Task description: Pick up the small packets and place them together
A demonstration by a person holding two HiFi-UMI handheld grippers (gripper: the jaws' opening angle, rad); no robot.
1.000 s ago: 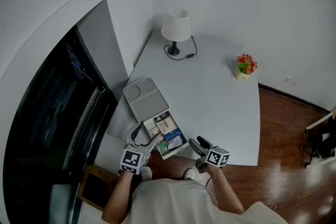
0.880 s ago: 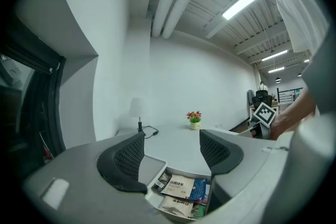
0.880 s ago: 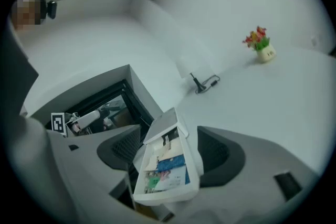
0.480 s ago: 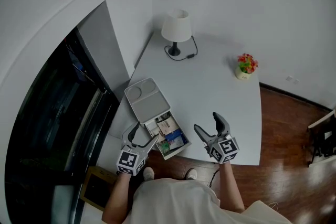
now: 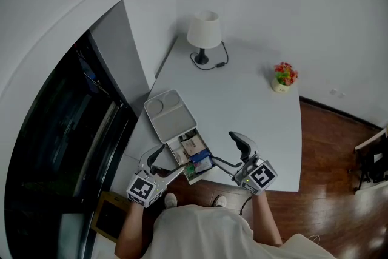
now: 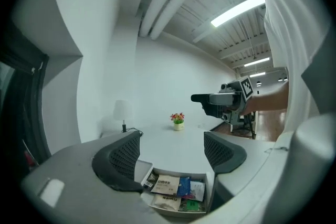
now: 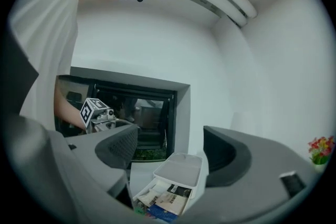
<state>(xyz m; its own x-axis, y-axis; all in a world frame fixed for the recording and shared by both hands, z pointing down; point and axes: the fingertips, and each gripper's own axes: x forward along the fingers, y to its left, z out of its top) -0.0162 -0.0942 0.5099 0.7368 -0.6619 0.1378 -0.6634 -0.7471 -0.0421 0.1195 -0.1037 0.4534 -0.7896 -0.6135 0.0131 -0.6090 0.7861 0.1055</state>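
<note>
Right gripper [image 5: 225,148] raised, jaws just narrowing, empty; packets [image 5: 194,150] illegible.

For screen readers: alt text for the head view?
Left gripper and right gripper, open and empty, flank an open box of small packets at the near edge of a table; the right's jaws were just opening. Lamp and potted flowers stand behind.

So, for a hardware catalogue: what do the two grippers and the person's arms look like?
The left gripper and right gripper each have a pale grey body and two curved dark grey fingers with grid-textured inner faces. Each carries a white cube printed with black square markers. The person wears a light top; the forearms are bare.
</note>
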